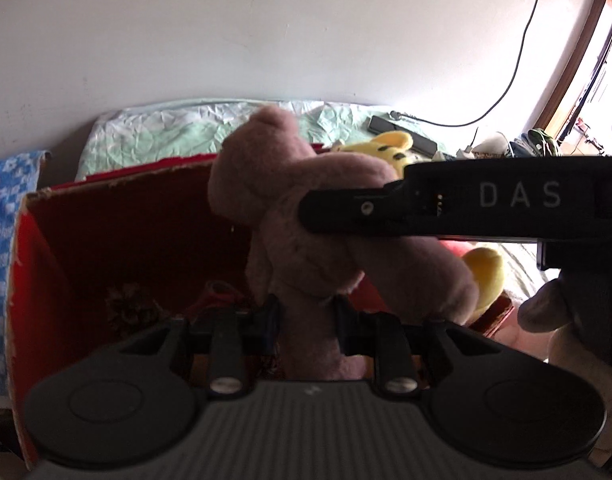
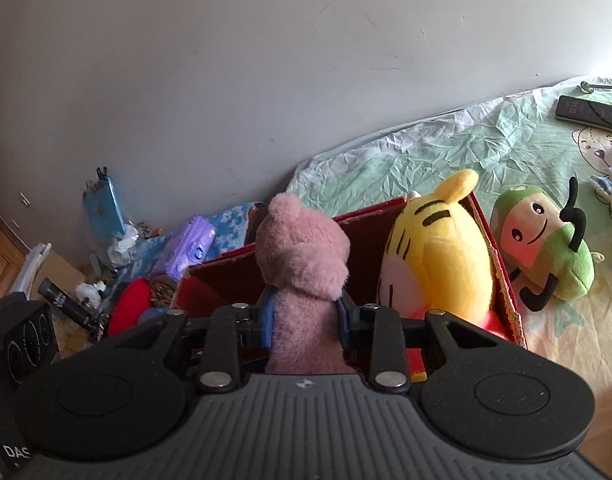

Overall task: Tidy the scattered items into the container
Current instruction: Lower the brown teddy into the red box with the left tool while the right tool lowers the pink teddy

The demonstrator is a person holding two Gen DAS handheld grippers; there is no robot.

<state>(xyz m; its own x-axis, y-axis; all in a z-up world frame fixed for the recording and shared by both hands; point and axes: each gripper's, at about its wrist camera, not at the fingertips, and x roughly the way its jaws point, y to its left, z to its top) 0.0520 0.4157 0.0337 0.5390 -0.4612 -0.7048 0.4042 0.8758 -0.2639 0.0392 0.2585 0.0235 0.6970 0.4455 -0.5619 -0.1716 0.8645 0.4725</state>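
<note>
Left wrist view: pink bear [image 1: 306, 240] pinched at a limb by the left tongs [image 1: 306, 320], also clamped by the right tongs [image 1: 334, 204] from the side, hanging over the open red box [image 1: 66, 240]. Right wrist view: same bear [image 2: 302, 280] squeezed between the blue pads [image 2: 267, 320] of the right tongs [image 2: 306, 320], just beside the yellow tiger [image 2: 434, 256] already inside the box [image 2: 502, 280].

Risks, as judged: soft plush slipping from either pinch; bear snagging on the frayed cardboard rim; tiger nudged out over the right wall. Fuzzy, squashy, rounded bodies; stiff, thin box walls. Green plush [image 2: 546, 256] outside the box, on the crinkled bed sheet [image 2: 426, 152].
</note>
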